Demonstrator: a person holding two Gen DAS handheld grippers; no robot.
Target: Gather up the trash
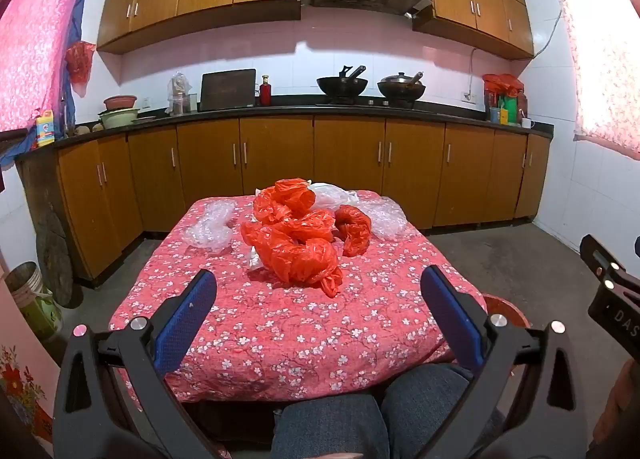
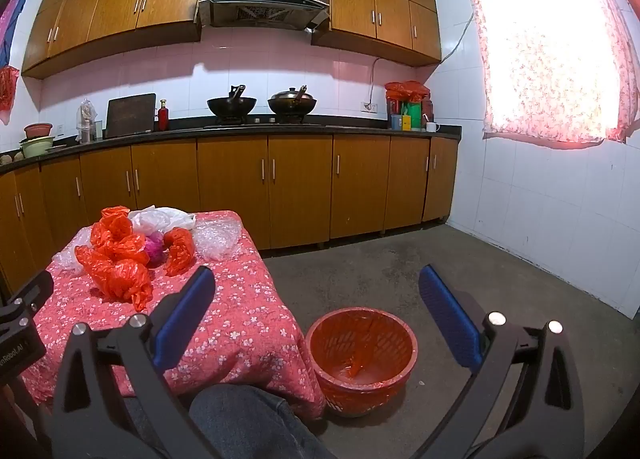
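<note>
Several crumpled red plastic bags (image 1: 298,243) (image 2: 120,259) lie heaped on a table with a red floral cloth (image 1: 280,331) (image 2: 240,319), among white bags (image 1: 332,195) (image 2: 160,221) and clear bubble wrap (image 1: 208,227) (image 2: 218,239). A small pink bag (image 2: 154,249) sits in the heap. A red bin (image 2: 362,359), lined with a red bag, stands on the floor at the table's right. My left gripper (image 1: 318,287) is open and empty, short of the heap. My right gripper (image 2: 318,287) is open and empty above the floor, over the bin.
Wooden cabinets (image 1: 280,163) and a dark counter (image 2: 240,131) with woks (image 2: 232,105) run along the back wall. A bucket (image 1: 34,299) stands on the left floor. The person's knees (image 1: 360,411) are at the table's near edge. Grey floor (image 2: 440,259) lies right.
</note>
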